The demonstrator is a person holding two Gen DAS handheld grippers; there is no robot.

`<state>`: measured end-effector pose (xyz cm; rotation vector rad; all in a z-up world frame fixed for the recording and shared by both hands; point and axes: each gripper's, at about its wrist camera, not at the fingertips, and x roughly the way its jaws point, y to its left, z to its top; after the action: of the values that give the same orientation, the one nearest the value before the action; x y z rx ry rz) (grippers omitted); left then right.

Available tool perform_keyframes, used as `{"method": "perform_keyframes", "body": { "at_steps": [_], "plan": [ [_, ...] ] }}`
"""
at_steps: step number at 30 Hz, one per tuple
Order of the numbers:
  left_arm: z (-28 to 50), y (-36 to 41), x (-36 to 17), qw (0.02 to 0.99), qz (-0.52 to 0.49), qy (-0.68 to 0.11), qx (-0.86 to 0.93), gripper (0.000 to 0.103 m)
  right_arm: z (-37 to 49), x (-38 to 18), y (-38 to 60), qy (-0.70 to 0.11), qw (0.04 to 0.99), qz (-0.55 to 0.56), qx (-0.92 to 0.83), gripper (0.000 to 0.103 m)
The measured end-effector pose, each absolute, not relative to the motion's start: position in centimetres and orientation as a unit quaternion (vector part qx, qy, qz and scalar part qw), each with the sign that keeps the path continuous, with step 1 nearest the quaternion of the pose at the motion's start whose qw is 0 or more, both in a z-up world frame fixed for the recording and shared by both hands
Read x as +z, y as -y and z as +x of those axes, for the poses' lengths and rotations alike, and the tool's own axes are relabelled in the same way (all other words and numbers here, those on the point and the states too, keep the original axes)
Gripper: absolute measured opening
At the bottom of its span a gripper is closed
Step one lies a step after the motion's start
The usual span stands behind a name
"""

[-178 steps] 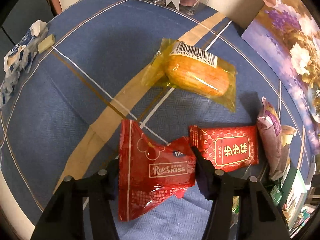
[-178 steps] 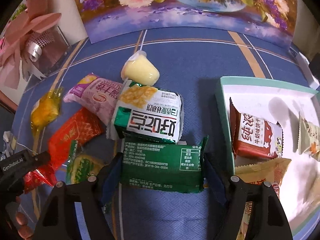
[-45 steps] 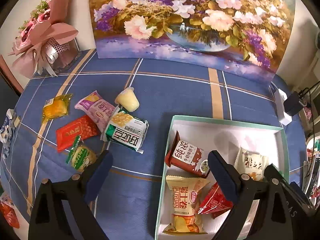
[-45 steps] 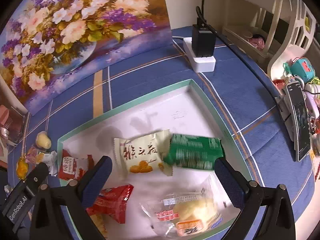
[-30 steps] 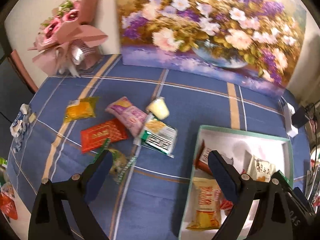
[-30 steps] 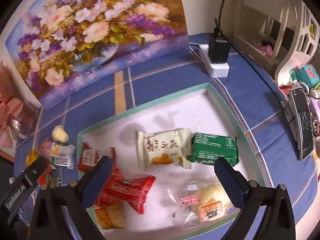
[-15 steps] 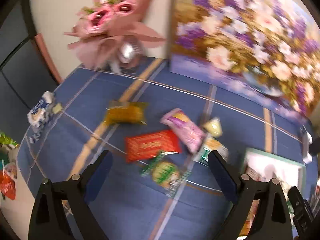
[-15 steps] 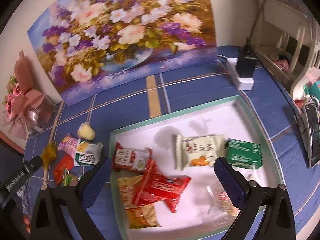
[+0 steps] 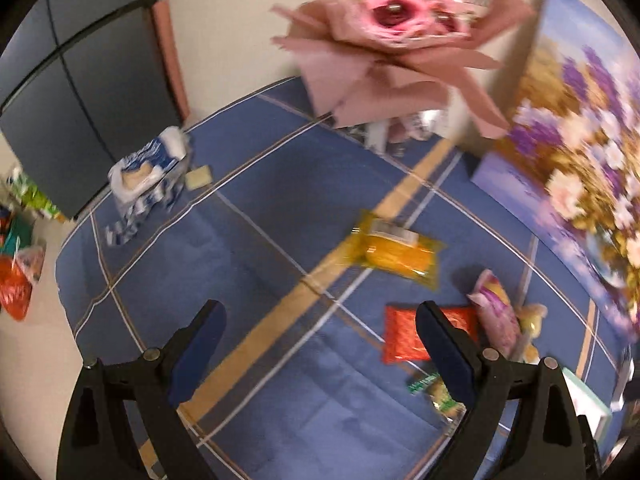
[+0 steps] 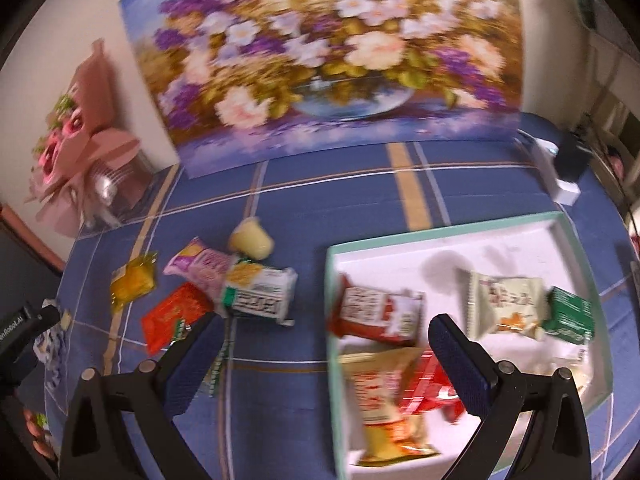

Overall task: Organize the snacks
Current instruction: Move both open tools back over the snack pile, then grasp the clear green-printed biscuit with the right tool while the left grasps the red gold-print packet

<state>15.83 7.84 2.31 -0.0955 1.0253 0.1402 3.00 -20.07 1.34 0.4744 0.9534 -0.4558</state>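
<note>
Ahead of my right gripper (image 10: 324, 354), which hangs spread wide and empty, the white tray (image 10: 440, 232) sits under its right finger with several packets already inside, while the loose snacks lie off its left finger on the blue table (image 10: 320, 200). My left gripper (image 9: 318, 346), also released and bare, is the nearer one to them: the red packet (image 9: 404, 338) lies just behind its right finger, long axis running across the jaws. It looks flat, crinkly and glossy, with the yellow packet (image 9: 394, 254) beyond and a purple packet (image 9: 494, 310) farther right.
</note>
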Motion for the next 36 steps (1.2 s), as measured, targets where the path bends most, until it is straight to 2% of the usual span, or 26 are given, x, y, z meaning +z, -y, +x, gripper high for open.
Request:
{"method": "perform_keyframes", "body": {
  "at_steps": [8,18,20,22,36],
  "plan": [
    [17.4,-9.4,-0.3,0.852,-0.059,-0.516,0.064,0.096,6.3,-0.1,15.9,-0.47,0.839,0.206,-0.18,0.103],
    [19.6,-7.4,-7.3,0.803,-0.078,-0.59,0.021,0.096,9.4,-4.7,12.4,-0.522,0.817,0.192,-0.152,0.103],
    [19.9,-7.2,-7.8,0.802,-0.079,-0.591,0.02,0.097,9.8,-5.6,12.0,-0.529,0.811,0.199,-0.15,0.103],
    [20.1,-6.9,-8.1,0.802,-0.078,-0.592,0.018,0.103,10.2,-6.4,11.7,-0.535,0.805,0.209,-0.147,0.103],
    [21.8,-7.2,-7.9,0.808,-0.055,-0.586,0.023,0.103,13.0,-8.2,8.6,-0.54,0.802,0.203,-0.152,0.103]
  ]
}}
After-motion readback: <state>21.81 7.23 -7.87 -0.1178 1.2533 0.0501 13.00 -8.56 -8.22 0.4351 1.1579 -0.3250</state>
